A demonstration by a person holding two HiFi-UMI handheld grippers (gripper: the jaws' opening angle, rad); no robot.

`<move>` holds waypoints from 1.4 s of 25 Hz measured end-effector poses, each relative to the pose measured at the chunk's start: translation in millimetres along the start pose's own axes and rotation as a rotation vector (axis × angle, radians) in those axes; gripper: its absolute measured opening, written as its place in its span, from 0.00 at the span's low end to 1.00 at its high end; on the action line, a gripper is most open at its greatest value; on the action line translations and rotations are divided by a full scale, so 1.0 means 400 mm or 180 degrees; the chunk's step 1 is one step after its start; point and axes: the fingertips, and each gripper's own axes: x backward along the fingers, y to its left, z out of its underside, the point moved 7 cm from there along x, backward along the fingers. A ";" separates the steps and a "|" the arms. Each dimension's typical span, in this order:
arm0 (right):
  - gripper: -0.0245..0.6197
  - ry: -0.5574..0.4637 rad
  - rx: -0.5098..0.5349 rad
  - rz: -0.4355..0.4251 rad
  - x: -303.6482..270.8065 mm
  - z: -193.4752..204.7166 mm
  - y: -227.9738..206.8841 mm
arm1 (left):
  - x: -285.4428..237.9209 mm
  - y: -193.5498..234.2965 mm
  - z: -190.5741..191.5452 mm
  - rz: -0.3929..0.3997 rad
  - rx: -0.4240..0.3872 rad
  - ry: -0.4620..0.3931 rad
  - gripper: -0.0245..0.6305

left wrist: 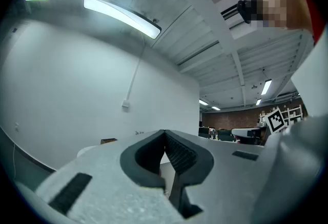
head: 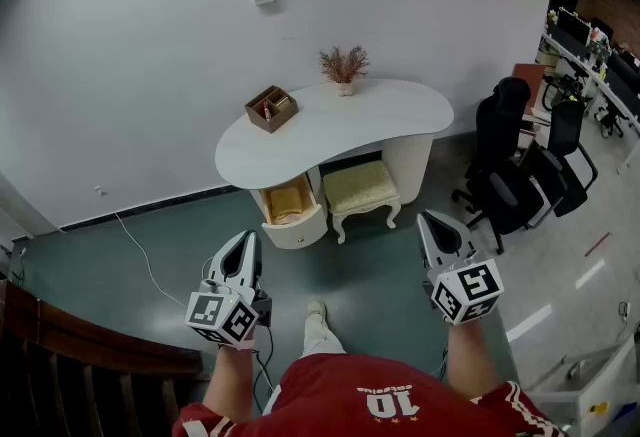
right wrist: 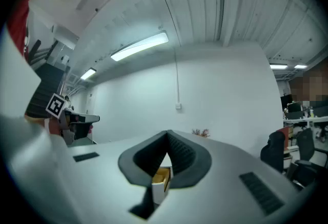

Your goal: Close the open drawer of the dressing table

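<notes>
Head view alone: stool [head: 361, 187] beside drawer [head: 292, 210]

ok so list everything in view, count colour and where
table: one, white, against the wall
drawer: one, white with a wood-coloured inside, open under the table's left side
stool: one, cream, under the table beside the drawer
box: one, brown, on the table's left end
plant: one, reddish-brown, at the table's back edge
chairs: two, black, right of the table
cable: one, white, left of the drawer
shoe: one, white, between the grippers
left gripper: one, grey, shut, empty
right gripper: one, grey, shut, empty
</notes>
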 end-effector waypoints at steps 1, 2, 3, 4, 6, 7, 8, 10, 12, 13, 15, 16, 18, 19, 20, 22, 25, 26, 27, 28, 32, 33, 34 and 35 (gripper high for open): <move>0.04 0.0006 0.0004 0.0015 -0.001 0.002 0.001 | -0.002 0.000 0.004 0.0005 0.0010 0.0006 0.04; 0.04 0.0012 0.0005 0.0026 -0.002 0.004 0.001 | -0.004 0.000 0.007 0.0009 0.0020 0.0012 0.04; 0.04 0.0018 0.0001 0.0030 -0.002 0.006 0.002 | -0.004 -0.001 0.010 0.0011 0.0029 0.0016 0.04; 0.04 0.0022 -0.0004 0.0027 -0.002 0.007 0.003 | -0.003 -0.001 0.011 0.0010 0.0034 0.0016 0.04; 0.04 0.0020 -0.0008 0.0016 0.002 0.009 0.006 | 0.002 -0.004 0.009 0.0005 0.0012 0.0005 0.04; 0.04 0.0015 -0.0009 0.0014 0.005 0.010 0.007 | 0.004 -0.006 0.007 0.0004 -0.0010 0.0000 0.04; 0.04 0.0011 -0.0014 0.0014 0.008 0.010 0.008 | 0.007 -0.008 0.006 0.0005 -0.0034 -0.0003 0.04; 0.04 0.0007 -0.0033 0.0013 0.013 0.011 0.008 | 0.012 -0.012 0.004 0.0009 -0.0070 -0.0006 0.04; 0.04 -0.0001 -0.0041 0.0016 0.018 0.009 0.010 | 0.017 -0.013 0.001 0.0016 -0.0082 -0.0015 0.04; 0.04 -0.0006 -0.0041 0.0018 0.021 0.008 0.011 | 0.019 -0.015 0.000 0.0019 -0.0082 -0.0019 0.04; 0.04 -0.0015 -0.0037 0.0023 0.028 0.006 0.011 | 0.021 -0.019 -0.001 0.0022 -0.0088 -0.0018 0.04; 0.04 -0.0018 -0.0034 0.0025 0.030 0.005 0.011 | 0.021 -0.021 -0.001 0.0022 -0.0095 -0.0017 0.04; 0.04 -0.0025 -0.0021 0.0029 0.035 0.003 0.010 | 0.021 -0.027 -0.002 0.0026 -0.0108 -0.0017 0.04; 0.04 -0.0031 -0.0009 0.0031 0.038 0.002 0.011 | 0.022 -0.032 -0.003 0.0030 -0.0111 -0.0019 0.04; 0.04 -0.0038 0.0004 0.0035 0.041 0.001 0.011 | 0.023 -0.036 -0.003 0.0036 -0.0112 -0.0022 0.04; 0.04 -0.0072 0.0015 0.0036 0.048 0.000 0.011 | 0.026 -0.045 -0.001 0.0052 -0.0117 -0.0023 0.04; 0.05 -0.0162 -0.0083 -0.0001 0.057 -0.001 0.007 | 0.027 -0.054 0.005 0.0060 -0.0121 -0.0009 0.04; 0.05 -0.0184 -0.0123 -0.0017 0.059 -0.002 0.006 | 0.027 -0.055 0.007 0.0056 -0.0116 -0.0003 0.04; 0.05 -0.0198 -0.0145 -0.0029 0.060 -0.002 0.005 | 0.027 -0.055 0.009 0.0050 -0.0108 0.0004 0.04; 0.05 -0.0203 -0.0149 -0.0035 0.059 -0.003 0.004 | 0.026 -0.054 0.011 0.0041 -0.0101 0.0014 0.04; 0.05 -0.0195 -0.0143 -0.0051 0.043 0.002 -0.002 | 0.024 -0.050 0.015 0.0000 -0.0102 0.0072 0.04; 0.05 -0.0187 -0.0154 -0.0057 0.037 0.005 -0.004 | 0.024 -0.049 0.015 -0.0014 -0.0106 0.0086 0.04; 0.05 -0.0177 -0.0169 -0.0063 0.031 0.006 -0.007 | 0.024 -0.047 0.015 -0.0031 -0.0107 0.0101 0.04; 0.05 -0.0163 -0.0184 -0.0070 0.025 0.008 -0.009 | 0.024 -0.044 0.016 -0.0050 -0.0104 0.0115 0.04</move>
